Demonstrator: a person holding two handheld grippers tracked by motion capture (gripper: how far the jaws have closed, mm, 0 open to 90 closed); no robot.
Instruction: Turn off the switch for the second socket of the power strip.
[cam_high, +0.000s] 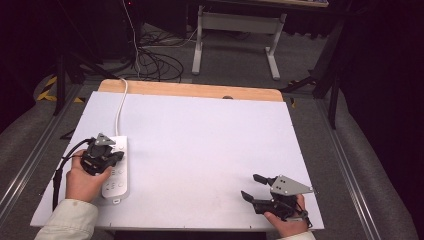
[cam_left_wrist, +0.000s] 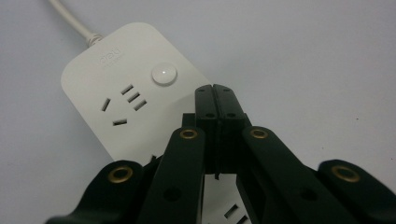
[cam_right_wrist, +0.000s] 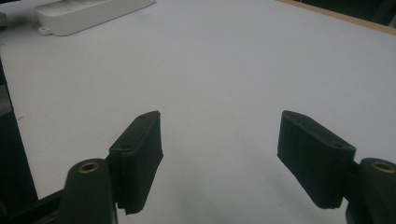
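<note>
High view: a white power strip (cam_high: 116, 172) lies at the lower left of the frame on the white tabletop (cam_high: 200, 150), its long axis running toward the top of the frame. Its white cord (cam_high: 120, 107) leaves the far end and runs up over the wooden edge of the tabletop. The left tongs (cam_high: 120, 156), held in the person's left hand (cam_high: 82, 181), sit over the strip's upper half, so that part of the strip is covered; whether the tips touch the strip cannot be told here. The right tongs (cam_high: 251, 186) rest at the lower right of the frame, well apart from the strip, with the right hand (cam_high: 286, 222) cut off by the bottom edge.

Left gripper view: the left tongs (cam_left_wrist: 215, 100) are clenched, the 2 pads pressed flat together with nothing between them. Their tips lie at the centre of the frame, just beside the round button (cam_left_wrist: 164, 74) on the power strip (cam_left_wrist: 109, 88), at the strip's edge. 1 socket group is plain at centre left; a 2nd is largely hidden behind the black jaws at the bottom. The small lettering above the socket is too faint to read.

Right gripper view: the right tongs (cam_right_wrist: 219, 144) stand released, the jaws wide apart over bare tabletop (cam_right_wrist: 224, 70). The power strip (cam_right_wrist: 88, 14) is cut off at the upper left of the frame.
</note>
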